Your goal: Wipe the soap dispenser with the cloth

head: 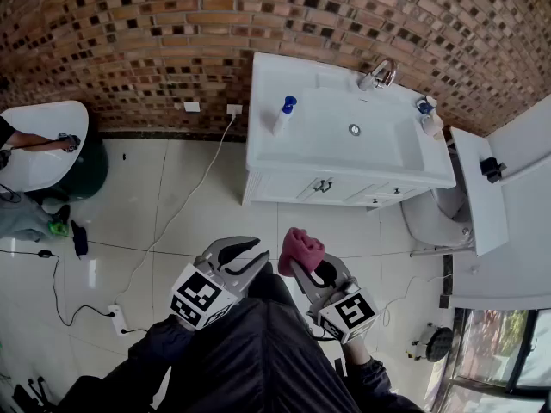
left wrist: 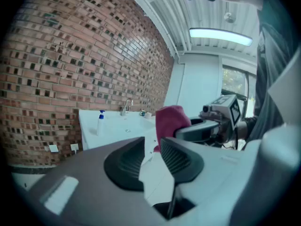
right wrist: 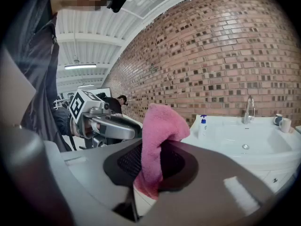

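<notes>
Your right gripper [right wrist: 151, 158] is clamped on the pink cloth [right wrist: 161, 126]; its own view shows the pinch. Your left gripper [left wrist: 151, 150] stands slightly open, with nothing between the jaws. The head view places the soap dispenser [head: 284, 115] on the sink's [head: 267, 149] back left edge, well apart from both.

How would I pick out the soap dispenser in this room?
Find the white washbasin cabinet against the brick wall. On its left rim in the head view, away from the tap and cups, stands the soap dispenser: a slim white bottle with a blue pump top.
</notes>
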Tool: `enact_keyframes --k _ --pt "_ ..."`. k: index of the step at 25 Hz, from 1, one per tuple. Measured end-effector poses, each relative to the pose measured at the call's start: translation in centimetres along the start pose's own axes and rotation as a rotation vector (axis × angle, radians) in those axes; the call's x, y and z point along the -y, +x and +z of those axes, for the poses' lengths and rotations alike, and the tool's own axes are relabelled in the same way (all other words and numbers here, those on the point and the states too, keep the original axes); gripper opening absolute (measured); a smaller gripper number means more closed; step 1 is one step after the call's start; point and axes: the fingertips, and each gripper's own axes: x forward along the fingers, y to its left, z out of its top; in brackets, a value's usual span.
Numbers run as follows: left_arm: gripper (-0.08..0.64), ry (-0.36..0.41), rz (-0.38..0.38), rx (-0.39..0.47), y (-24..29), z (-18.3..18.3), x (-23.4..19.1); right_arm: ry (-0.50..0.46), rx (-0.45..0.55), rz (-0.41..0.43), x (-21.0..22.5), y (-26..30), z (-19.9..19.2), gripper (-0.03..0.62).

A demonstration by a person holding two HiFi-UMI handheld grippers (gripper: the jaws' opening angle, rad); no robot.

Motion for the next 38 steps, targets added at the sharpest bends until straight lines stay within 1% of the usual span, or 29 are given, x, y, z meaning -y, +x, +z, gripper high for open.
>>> enact_keyframes --k 6,11,16,19,21,23,25,28,30,34,36,38 --pt "0.107 0.007 0.0 -0.002 4.6 1.7 -5.2 -0.006 0.012 -0.004 6.0 4.5 1.3 0.067" --pt "0.107 0.01 0.015 -0.016 10.5 4.5 -11.9 -0.022 -0.029 0.006 14.5 10.2 2.5 0.067" --pt "0.107 -0.019 0.063 -0.018 15.9 8.4 -18.5 -0.083 -0.09 0.033 22.7 15.9 5.4 0.067" --pt "0.107 -0.034 0.076 -0.02 18.7 10.3 -21.7 -0.091 -0.083 0.05 26.9 18.7 7.4 0.067" --pt "0.107 -0.038 0.079 -0.024 19.8 10.9 -23.0 -0.102 -0.088 0.048 29.0 20.2 8.2 0.067" --pt "0.107 -0.047 0.091 -0.028 20.4 11.2 -24.0 -0.138 -0.116 0.049 30.5 21.7 8.6 0.067" --pt "0.107 -0.058 0.109 -0.033 20.7 11.3 -25.0 -0.199 -0.155 0.054 31.6 23.5 8.9 0.067" --pt "0.107 -0.067 0.126 -0.039 21.1 11.5 -26.4 -0.269 -0.227 0.085 32.4 26.0 9.2 0.067" --pt "0.107 -0.07 0.131 -0.047 21.2 11.5 -27.0 -0.323 -0.299 0.115 32.2 27.3 8.9 0.067" --pt "0.107 -0.066 0.131 -0.057 21.7 11.7 -28.2 -0.494 -0.433 0.141 32.2 29.1 8.0 0.067" --pt "0.107 -0.072 0.131 -0.063 21.9 11.5 -28.4 -0.565 -0.464 0.162 31.4 29.2 7.4 0.067" --pt "0.107 -0.073 0.128 -0.072 22.1 11.3 -28.6 -0.627 -0.472 0.188 30.3 28.7 6.8 0.067"
